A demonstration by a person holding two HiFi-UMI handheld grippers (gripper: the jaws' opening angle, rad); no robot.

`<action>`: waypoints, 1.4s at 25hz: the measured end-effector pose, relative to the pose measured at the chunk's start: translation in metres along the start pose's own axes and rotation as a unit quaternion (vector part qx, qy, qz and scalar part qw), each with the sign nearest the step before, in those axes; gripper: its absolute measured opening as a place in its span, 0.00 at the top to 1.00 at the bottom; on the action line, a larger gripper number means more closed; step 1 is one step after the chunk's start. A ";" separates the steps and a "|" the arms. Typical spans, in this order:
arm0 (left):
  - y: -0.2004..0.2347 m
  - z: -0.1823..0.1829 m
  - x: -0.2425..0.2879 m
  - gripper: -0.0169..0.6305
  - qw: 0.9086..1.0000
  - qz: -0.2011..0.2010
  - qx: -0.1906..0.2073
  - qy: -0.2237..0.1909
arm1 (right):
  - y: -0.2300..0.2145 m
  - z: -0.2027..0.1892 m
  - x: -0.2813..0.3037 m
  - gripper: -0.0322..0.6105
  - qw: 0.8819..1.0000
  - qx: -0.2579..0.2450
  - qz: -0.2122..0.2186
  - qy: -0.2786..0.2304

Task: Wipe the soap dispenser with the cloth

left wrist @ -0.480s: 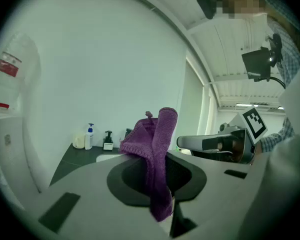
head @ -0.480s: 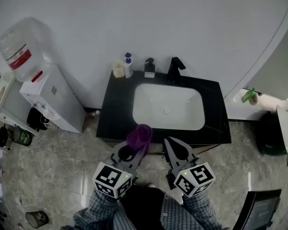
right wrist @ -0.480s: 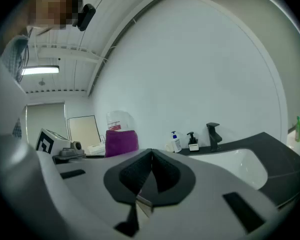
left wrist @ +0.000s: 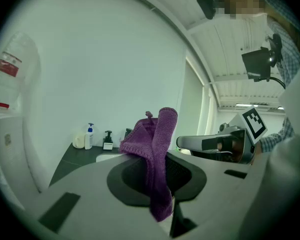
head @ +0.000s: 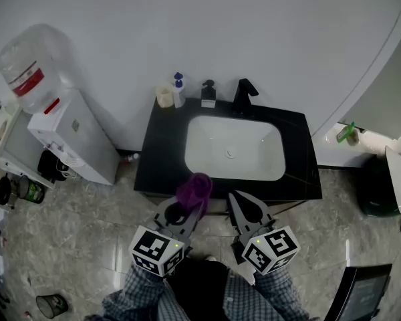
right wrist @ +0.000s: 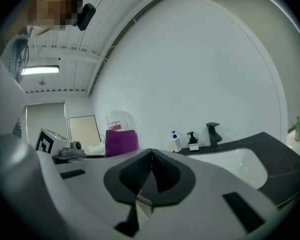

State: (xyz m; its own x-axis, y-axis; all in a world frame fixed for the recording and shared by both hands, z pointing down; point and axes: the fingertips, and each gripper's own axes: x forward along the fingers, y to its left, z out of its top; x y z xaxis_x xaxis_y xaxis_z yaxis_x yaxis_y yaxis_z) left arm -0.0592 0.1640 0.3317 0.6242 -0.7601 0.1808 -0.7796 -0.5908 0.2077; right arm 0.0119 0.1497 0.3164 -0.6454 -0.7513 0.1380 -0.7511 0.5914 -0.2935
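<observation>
A black-pump soap dispenser (head: 208,94) stands at the back of the black counter (head: 159,156), beside a white bottle with a blue pump (head: 179,91). Both also show far off in the left gripper view, the dispenser (left wrist: 108,141) right of the bottle (left wrist: 90,136), and again in the right gripper view (right wrist: 193,141). My left gripper (head: 192,202) is shut on a purple cloth (head: 194,188), which sticks up bunched from the jaws (left wrist: 155,144). My right gripper (head: 236,199) is shut and empty, its pads (right wrist: 162,171) pressed together. Both grippers hover in front of the counter's near edge, far from the dispenser.
A white sink basin (head: 234,149) fills the counter's middle, with a black faucet (head: 243,95) behind it. A cream cup (head: 164,97) sits by the bottles. A water cooler (head: 53,119) stands at the left, and a green bottle (head: 347,134) on a ledge at the right.
</observation>
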 end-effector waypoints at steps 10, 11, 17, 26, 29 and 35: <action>-0.001 0.002 0.000 0.89 1.000 0.002 0.001 -0.002 | -0.005 0.001 -0.003 0.92 1.000 0.006 -0.010 0.000; -0.001 0.002 0.000 0.89 1.000 0.003 0.001 -0.002 | -0.006 0.001 -0.005 0.92 1.000 0.006 -0.010 -0.001; -0.006 0.004 0.001 0.89 1.000 0.016 0.002 -0.006 | -0.016 0.003 -0.011 0.92 1.000 0.009 -0.009 -0.004; -0.021 0.007 0.008 0.89 0.999 0.034 0.004 -0.014 | -0.032 0.009 -0.031 0.92 1.000 0.001 -0.003 -0.007; -0.030 0.005 0.011 0.89 0.999 0.035 0.006 -0.013 | -0.039 0.007 -0.040 0.92 1.000 0.005 -0.003 -0.007; -0.044 0.001 0.016 0.89 0.999 0.042 0.008 -0.018 | -0.052 0.006 -0.061 0.92 1.000 0.003 -0.006 -0.012</action>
State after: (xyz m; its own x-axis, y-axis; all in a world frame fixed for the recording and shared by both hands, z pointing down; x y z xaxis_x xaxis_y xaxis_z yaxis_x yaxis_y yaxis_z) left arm -0.0150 0.1777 0.3248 0.5538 -0.8165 0.1633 -0.8306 -0.5279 0.1774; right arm 0.0913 0.1627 0.3172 -0.6324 -0.7654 0.1189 -0.7582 0.5803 -0.2972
